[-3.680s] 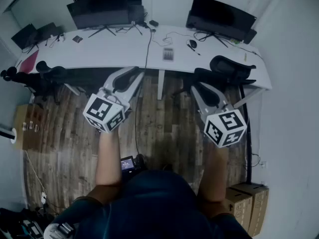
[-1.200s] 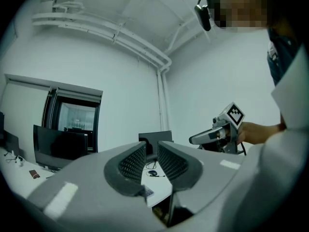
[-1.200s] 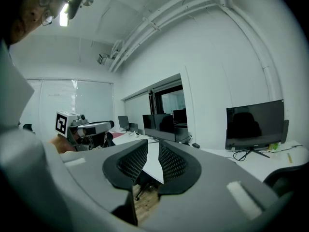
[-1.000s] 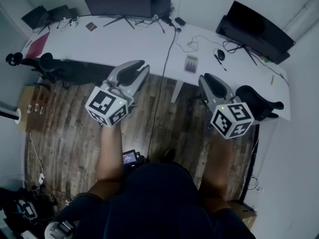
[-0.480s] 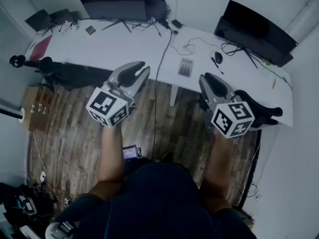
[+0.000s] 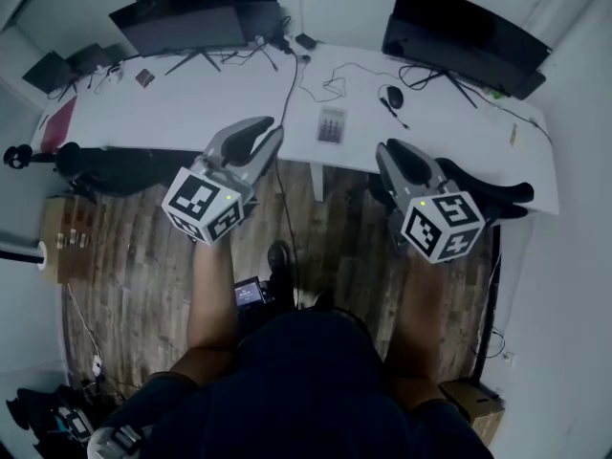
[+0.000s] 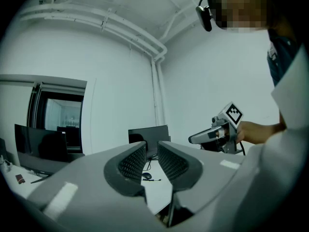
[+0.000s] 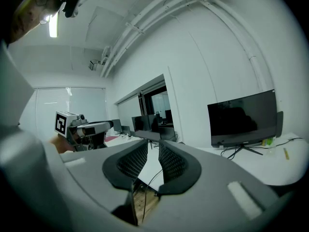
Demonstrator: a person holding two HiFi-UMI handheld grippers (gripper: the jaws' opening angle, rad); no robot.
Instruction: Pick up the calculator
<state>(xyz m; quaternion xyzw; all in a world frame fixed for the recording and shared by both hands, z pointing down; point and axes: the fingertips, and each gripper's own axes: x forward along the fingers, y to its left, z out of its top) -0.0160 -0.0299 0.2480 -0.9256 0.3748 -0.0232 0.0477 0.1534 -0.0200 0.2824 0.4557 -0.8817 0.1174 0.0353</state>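
Observation:
The calculator, a small grey slab with dark keys, lies flat on the long white desk, near its front edge. Both grippers are held level over the wooden floor, short of the desk. My left gripper points at the desk edge to the calculator's left, jaws shut on nothing. To the calculator's lower right, my right gripper also has its jaws shut and empty. Neither gripper view shows the calculator.
Two dark monitors stand at the back of the desk. A mouse and loose cables lie near the calculator. Black chairs sit by the desk front. A cardboard box stands at left.
The person has stepped along toward the desk; the calculator has shifted left in the head view and now lies between the two grippers. Both jaws stay shut.

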